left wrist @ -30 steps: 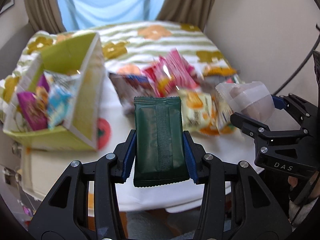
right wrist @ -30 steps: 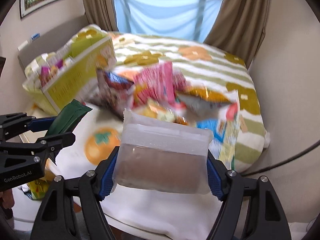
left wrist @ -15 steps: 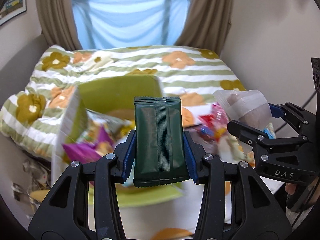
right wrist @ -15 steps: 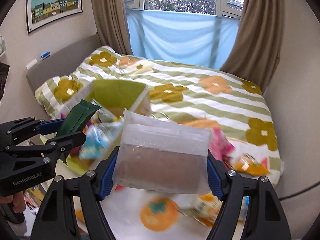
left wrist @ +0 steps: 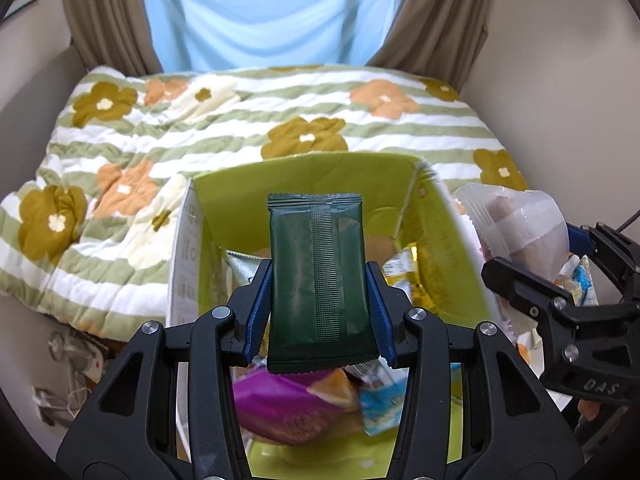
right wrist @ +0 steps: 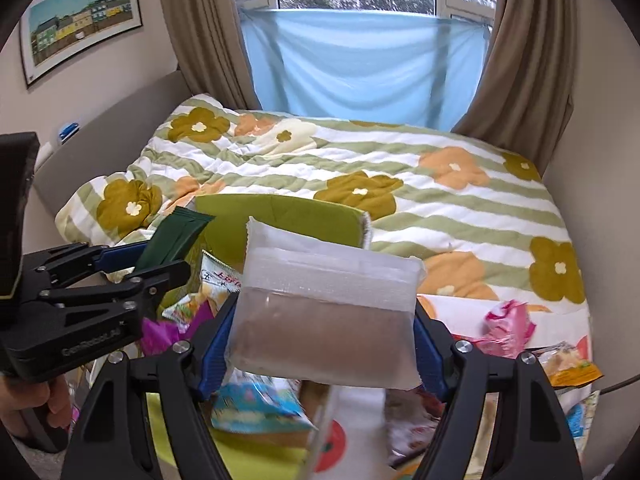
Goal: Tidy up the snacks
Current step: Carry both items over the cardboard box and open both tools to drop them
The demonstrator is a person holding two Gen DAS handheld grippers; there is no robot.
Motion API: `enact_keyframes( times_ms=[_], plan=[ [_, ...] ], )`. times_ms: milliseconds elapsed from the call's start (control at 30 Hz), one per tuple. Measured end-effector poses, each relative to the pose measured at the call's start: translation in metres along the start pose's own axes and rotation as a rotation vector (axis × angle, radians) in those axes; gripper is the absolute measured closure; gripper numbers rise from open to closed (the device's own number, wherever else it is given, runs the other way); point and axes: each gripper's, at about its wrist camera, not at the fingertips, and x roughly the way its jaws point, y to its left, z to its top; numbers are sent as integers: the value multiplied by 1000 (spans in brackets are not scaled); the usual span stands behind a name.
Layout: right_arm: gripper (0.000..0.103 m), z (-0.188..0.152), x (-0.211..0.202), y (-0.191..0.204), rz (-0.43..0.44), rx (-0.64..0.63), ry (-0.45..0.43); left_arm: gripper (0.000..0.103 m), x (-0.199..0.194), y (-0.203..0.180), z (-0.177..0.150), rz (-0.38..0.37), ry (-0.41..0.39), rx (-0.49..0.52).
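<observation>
Black left gripper [left wrist: 318,312]: blue-padded jaws clamped on the long sides of a dark green foil snack packet [left wrist: 320,280], which stands upright with its ribbed back seam facing the camera; white lettering "GenRobot.AI" reads on the gripper body in the right wrist view.
Black right gripper [right wrist: 320,328]: blue-padded jaws part-way open and pressed against both ends of a frosted clear plastic packet with a brown filling [right wrist: 326,308]; "DAS" is moulded on its body in the left wrist view.
Hand [right wrist: 28,404]: grips the left gripper's handle at the lower left edge.
Lime green cardboard box [left wrist: 304,176]: open, directly below and behind the green packet, with small unreadable print on its white side flap.
Box contents: a purple wrapper [left wrist: 280,400], a light blue packet [left wrist: 380,404], a yellow packet [left wrist: 404,268]; one white packet [right wrist: 218,276] carries red characters too blurred to read.
Loose snacks: a pink wrapper [right wrist: 508,328] and an orange-and-yellow packet [right wrist: 568,364] lie right of the box on a white cloth with orange fruit prints [right wrist: 332,444].
Quilt [right wrist: 400,168]: green-and-white stripes with flowers, behind the box.
Far wall: blue cloth [right wrist: 360,60] over the window, brown curtains, a framed picture of coloured houses [right wrist: 80,16].
</observation>
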Motion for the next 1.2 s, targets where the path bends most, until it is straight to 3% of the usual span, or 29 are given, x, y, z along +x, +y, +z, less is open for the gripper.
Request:
enact_keyframes(
  times_ms=[100,167,233,267,500,733,967,1067,1133,1200],
  plan=[
    [30,3,19,3,9,20,33,61,16,5,2,3,17,-7],
    [30,5,27,5,11,23,46,55,24,7,2,30,35,-3],
    [30,6,33,4,19,23,56,10,27,7,0,69,41,-15],
    [30,6,36,3,27,21,60,4,24,10,-3,80,25,-37],
    [30,14,50,0,82,-35,102,3,13,37,-23,77,27,-185],
    [30,28,88,13,114,-107,162,3,9,49,-38,136,38,-217],
    [28,38,108,24,151,-111,163,3,11,57,-41,164,43,-234],
    [17,35,113,22,153,-104,168,3,10,56,-42,172,43,-230],
    [3,33,109,19,169,-94,141,3,9,55,-44,175,45,-225],
    [1,31,101,17,178,-93,104,3,8,54,-47,170,49,-222]
  ],
)
